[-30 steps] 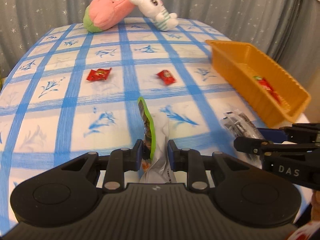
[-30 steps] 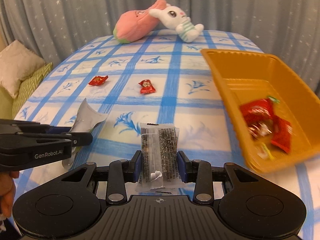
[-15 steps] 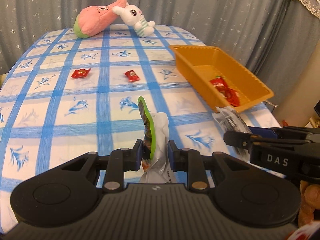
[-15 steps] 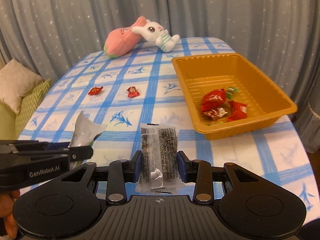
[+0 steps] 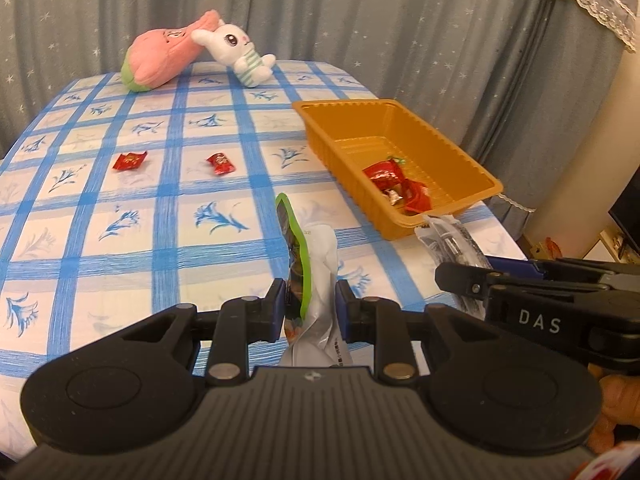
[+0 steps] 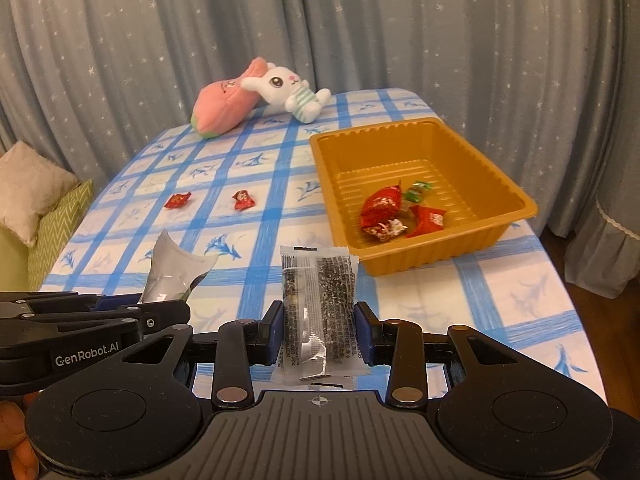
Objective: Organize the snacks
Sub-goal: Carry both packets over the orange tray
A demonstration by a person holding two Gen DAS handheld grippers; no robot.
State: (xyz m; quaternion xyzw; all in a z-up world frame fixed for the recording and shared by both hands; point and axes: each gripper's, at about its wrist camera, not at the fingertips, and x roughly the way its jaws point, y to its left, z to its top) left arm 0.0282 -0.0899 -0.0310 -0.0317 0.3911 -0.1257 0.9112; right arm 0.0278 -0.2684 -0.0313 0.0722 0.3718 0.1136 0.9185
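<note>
My left gripper (image 5: 310,300) is shut on a silver and green snack pouch (image 5: 316,280), held above the near table edge; the pouch also shows in the right wrist view (image 6: 172,272). My right gripper (image 6: 320,328) is shut on a clear packet of dark sesame snack (image 6: 318,312), which shows in the left wrist view too (image 5: 452,242). An orange tray (image 6: 400,264) holds several red candies (image 6: 380,208) on the right of the table. Two red candies (image 5: 129,161) (image 5: 220,164) lie loose on the blue checked cloth.
A pink plush (image 5: 160,56) and a white rabbit plush (image 5: 236,52) lie at the table's far edge by the grey curtain. A cushion and green sofa (image 6: 36,208) stand left of the table. The table's right edge (image 6: 568,292) drops to the floor.
Both grippers have pulled back and risen from the table with their packets still held. The tray and candies now look farther away.
</note>
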